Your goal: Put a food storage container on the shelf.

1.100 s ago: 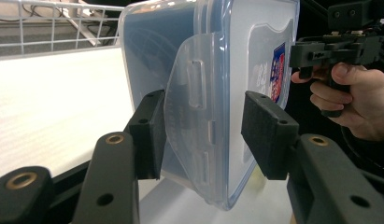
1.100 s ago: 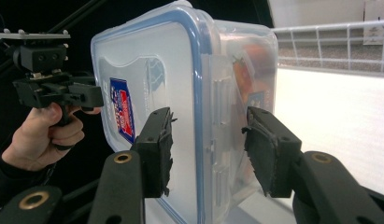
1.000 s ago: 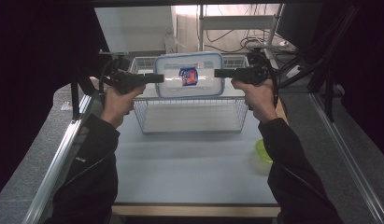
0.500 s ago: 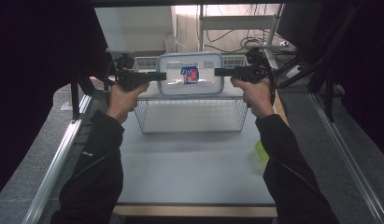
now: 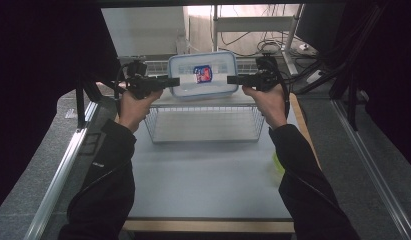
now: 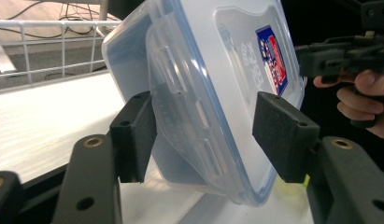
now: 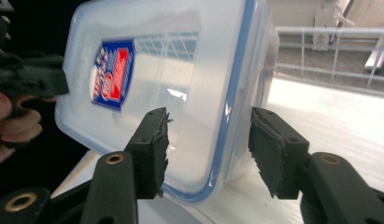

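Note:
A clear plastic food container (image 5: 203, 75) with a blue-rimmed lid and a red and blue sticker stands tilted on its edge at the far side of the wire basket (image 5: 203, 122). My left gripper (image 5: 175, 81) is at its left end and my right gripper (image 5: 230, 79) at its right end. In the left gripper view the container's rim (image 6: 213, 102) passes between the pads of my left gripper (image 6: 208, 133), with a gap at the right pad. In the right gripper view my right gripper (image 7: 213, 149) straddles the rim (image 7: 227, 116) without pressing. Both sets of jaws have just been opening.
The basket sits at the back of the pale tabletop (image 5: 208, 175). A yellow-green object (image 5: 277, 162) lies by the right forearm. A shelf frame and cables (image 5: 253, 35) stand behind the basket, and a metal rail (image 5: 58, 175) runs along the left.
The container and both hands have shifted slightly toward the far side of the basket. The grippers still flank its two ends.

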Tool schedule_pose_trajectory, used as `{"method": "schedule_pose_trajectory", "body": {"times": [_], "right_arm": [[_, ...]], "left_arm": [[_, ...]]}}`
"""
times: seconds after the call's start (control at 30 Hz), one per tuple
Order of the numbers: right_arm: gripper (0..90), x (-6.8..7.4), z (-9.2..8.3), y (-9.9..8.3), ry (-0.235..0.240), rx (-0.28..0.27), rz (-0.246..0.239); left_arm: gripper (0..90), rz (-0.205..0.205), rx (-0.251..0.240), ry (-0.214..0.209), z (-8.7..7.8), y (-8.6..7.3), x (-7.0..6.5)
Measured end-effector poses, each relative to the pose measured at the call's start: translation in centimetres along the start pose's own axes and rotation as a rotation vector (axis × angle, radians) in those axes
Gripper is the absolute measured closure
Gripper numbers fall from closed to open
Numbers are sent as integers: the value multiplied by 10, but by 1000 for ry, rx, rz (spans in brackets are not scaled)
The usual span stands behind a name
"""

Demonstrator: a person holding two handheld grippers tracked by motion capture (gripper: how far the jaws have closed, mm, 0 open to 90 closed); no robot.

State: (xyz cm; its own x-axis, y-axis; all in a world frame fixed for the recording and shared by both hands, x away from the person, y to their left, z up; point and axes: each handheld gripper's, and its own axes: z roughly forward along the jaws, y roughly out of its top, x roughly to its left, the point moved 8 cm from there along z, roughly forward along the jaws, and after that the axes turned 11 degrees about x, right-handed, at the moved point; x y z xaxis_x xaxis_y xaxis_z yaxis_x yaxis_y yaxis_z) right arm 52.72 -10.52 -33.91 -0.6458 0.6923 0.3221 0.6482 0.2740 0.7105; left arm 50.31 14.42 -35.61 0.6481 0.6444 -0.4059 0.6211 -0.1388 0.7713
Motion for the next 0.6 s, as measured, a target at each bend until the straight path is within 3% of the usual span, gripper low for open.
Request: {"method": "schedule_pose_trajectory", "body": {"times": [0.1, 0.3, 0.37, 0.43, 0.47, 0.6], "right_arm": [[484, -2, 2, -1, 32, -16, 27], [503, -5, 4, -4, 18, -17, 23], [510, -6, 4, -6, 21, -22, 27], [506, -6, 3, -5, 68, -38, 57], [527, -6, 2, -5, 80, -49, 68], [580, -5, -4, -1, 71, -66, 48]], "left_arm": [[389, -1, 4, 13, 0, 2, 4], [349, 0, 7, 22, 2, 3, 5], [319, 14, -5, 66, 3, 3, 8], [314, 31, 13, 87, 8, 2, 7], [299, 26, -7, 103, 8, 4, 8], [318, 34, -12, 146, 9, 10, 8]]}}
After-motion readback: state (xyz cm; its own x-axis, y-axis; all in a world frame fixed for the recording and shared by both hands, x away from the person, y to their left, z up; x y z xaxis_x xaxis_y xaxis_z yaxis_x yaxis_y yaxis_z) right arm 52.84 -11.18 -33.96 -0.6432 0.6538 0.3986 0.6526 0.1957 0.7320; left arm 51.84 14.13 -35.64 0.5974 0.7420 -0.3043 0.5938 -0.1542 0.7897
